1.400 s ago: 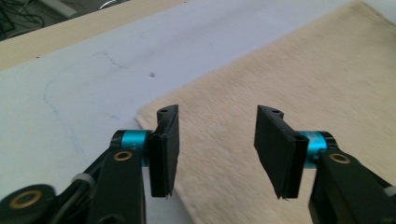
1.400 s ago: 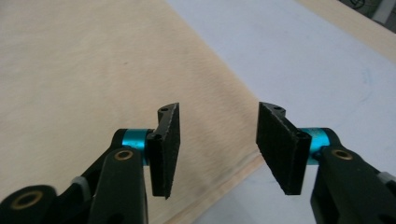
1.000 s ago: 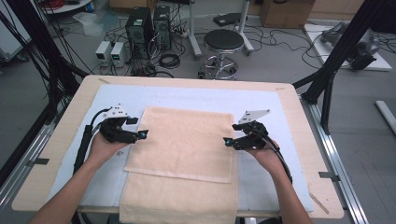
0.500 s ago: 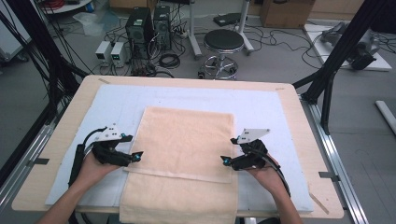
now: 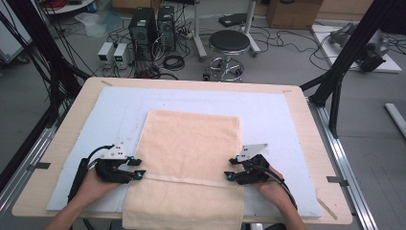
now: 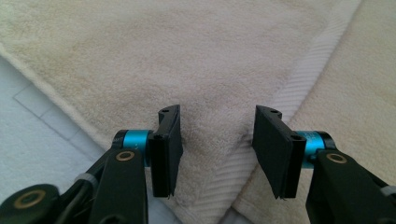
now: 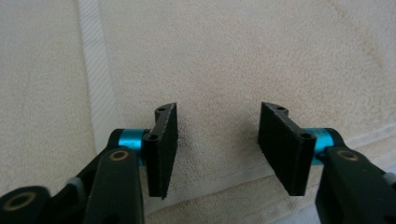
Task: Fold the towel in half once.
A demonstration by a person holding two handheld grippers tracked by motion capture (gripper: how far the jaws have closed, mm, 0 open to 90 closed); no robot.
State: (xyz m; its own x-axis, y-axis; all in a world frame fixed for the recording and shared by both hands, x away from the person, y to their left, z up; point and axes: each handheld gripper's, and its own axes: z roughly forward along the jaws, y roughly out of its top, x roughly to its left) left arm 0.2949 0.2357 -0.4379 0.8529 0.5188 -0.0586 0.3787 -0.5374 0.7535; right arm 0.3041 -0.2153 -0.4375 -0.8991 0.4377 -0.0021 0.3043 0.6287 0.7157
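Observation:
A beige towel (image 5: 191, 143) lies folded on the pale mat, its upper layer ending in a hem across the near part. My left gripper (image 5: 136, 168) rests at the left end of that hem, my right gripper (image 5: 231, 169) at the right end. In the left gripper view the towel's upper corner (image 6: 210, 60) lies flat between my left gripper (image 6: 217, 149) jaws, which have just been closing and stand apart. In the right gripper view my right gripper (image 7: 217, 149) straddles the towel (image 7: 233, 56) near its hem the same way, its jaws also just closing with a gap left.
The pale blue mat (image 5: 119, 105) covers a wooden table (image 5: 297, 96). The towel's lower layer hangs over the near table edge. Beyond the far edge stand a round stool (image 5: 229, 43), computer cases (image 5: 143, 24) and cables on the floor. Black frame posts flank the table.
Both hands have drawn back toward the near edge and come down onto the ends of the towel's hem. Both pairs of jaws stand narrower than before.

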